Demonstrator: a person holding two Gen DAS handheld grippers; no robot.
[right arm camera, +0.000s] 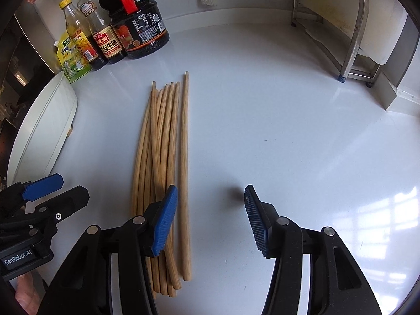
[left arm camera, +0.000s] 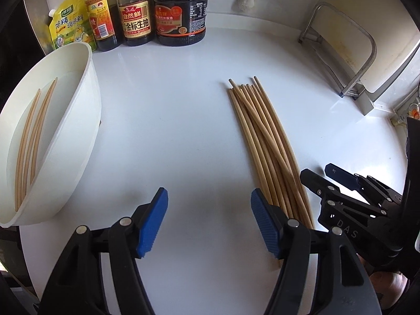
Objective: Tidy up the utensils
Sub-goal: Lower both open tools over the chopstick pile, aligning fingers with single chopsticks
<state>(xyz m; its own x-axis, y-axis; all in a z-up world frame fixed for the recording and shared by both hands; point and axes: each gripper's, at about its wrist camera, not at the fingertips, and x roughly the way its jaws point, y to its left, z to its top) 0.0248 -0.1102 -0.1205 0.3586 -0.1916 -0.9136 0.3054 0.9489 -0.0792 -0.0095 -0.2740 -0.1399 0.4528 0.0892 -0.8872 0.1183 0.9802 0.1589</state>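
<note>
The left gripper (left arm camera: 208, 220) is seen with its blue-padded jaws spread apart and nothing clasped between them; only bare white countertop (left arm camera: 170, 131) is framed in the gap. Its right-hand pad (left arm camera: 263, 227) is set just beside the near end of a bundle of wooden chopsticks (left arm camera: 265, 144), and whether that pad touches the sticks cannot be told. The right gripper (right arm camera: 210, 221) is likewise released, its jaws parted and nothing pinched. In the right wrist view its left pad (right arm camera: 164, 221) is seen over the near ends of the chopstick bundle (right arm camera: 162, 157), while one chopstick at the bundle's right edge (right arm camera: 185, 173) is seen running on into the gap between the pads; contact with the pads cannot be made out. The two grippers are held close together over the near end of the bundle, each one visible at the edge of the other's view. The loose chopsticks are laid lengthwise on the countertop, a few crossed over one another. To the left, a white oval dish (left arm camera: 86, 120) is placed on the counter, and a few chopsticks (left arm camera: 31, 141) are already laid inside it. At the back, a row of sauce bottles (left arm camera: 135, 10) and a yellow-green seasoning pouch (left arm camera: 69, 23) are lined against the wall, and a metal rack (left arm camera: 341, 52) is stood at the far right.
</note>
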